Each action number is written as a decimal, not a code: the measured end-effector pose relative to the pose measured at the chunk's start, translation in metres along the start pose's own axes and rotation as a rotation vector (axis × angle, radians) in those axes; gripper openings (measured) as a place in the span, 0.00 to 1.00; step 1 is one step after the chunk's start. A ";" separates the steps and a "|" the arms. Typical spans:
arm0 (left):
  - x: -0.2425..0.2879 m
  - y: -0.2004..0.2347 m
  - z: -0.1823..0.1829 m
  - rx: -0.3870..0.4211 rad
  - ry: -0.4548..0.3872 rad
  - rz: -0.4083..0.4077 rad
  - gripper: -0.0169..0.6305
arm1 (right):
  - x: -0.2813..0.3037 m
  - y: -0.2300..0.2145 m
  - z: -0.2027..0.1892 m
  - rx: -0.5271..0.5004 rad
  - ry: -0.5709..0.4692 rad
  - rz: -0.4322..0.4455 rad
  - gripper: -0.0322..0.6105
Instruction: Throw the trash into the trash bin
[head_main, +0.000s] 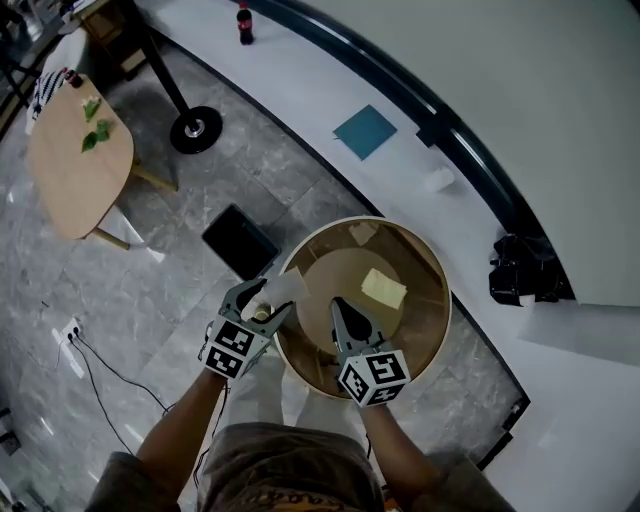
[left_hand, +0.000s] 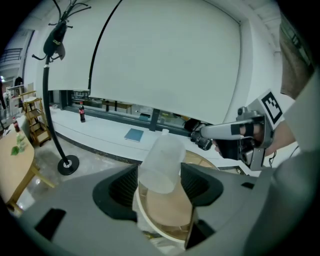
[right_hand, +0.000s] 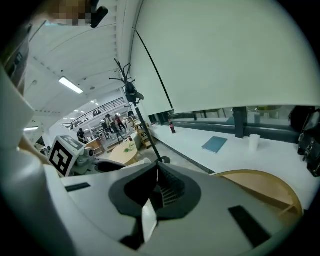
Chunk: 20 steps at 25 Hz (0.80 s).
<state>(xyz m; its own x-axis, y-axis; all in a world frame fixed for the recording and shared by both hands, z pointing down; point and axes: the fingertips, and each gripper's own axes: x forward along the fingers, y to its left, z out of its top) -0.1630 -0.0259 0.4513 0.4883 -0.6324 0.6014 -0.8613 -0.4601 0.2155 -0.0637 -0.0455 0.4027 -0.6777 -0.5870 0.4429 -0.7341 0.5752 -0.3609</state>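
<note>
Left claw (head_main: 265, 303): closed on a clear plastic cup (left_hand: 161, 161), held over the bin's rim.
Right claw (head_main: 340, 308): pinched on a white paper scrap (right_hand: 148, 220), above the wooden bin (head_main: 445, 300).

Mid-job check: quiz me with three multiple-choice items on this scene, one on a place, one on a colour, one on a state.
1. The clear cup is: A on the round table; B in the left tool; C on the floor.
2. The note in the bin is: A yellow; B red; C blue.
3. The right tool is: A wide open; B shut on a bottle; C shut on a white scrap.
B: its jaws grip the cup's sides. A: it shows pale yellow. C: the jaws are closed on the scrap.
</note>
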 end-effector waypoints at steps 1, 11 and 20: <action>-0.006 0.014 0.001 -0.006 -0.001 0.014 0.47 | 0.012 0.008 0.002 -0.002 0.004 0.012 0.08; -0.040 0.124 -0.009 -0.079 -0.018 0.106 0.47 | 0.113 0.066 0.012 -0.030 0.040 0.100 0.08; -0.012 0.169 -0.042 -0.171 -0.019 0.155 0.47 | 0.163 0.056 -0.003 -0.023 0.064 0.088 0.08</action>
<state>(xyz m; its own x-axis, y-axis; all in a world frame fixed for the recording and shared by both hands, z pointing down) -0.3207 -0.0699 0.5124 0.3497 -0.6993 0.6235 -0.9366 -0.2451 0.2504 -0.2153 -0.1074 0.4574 -0.7347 -0.4965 0.4622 -0.6703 0.6361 -0.3822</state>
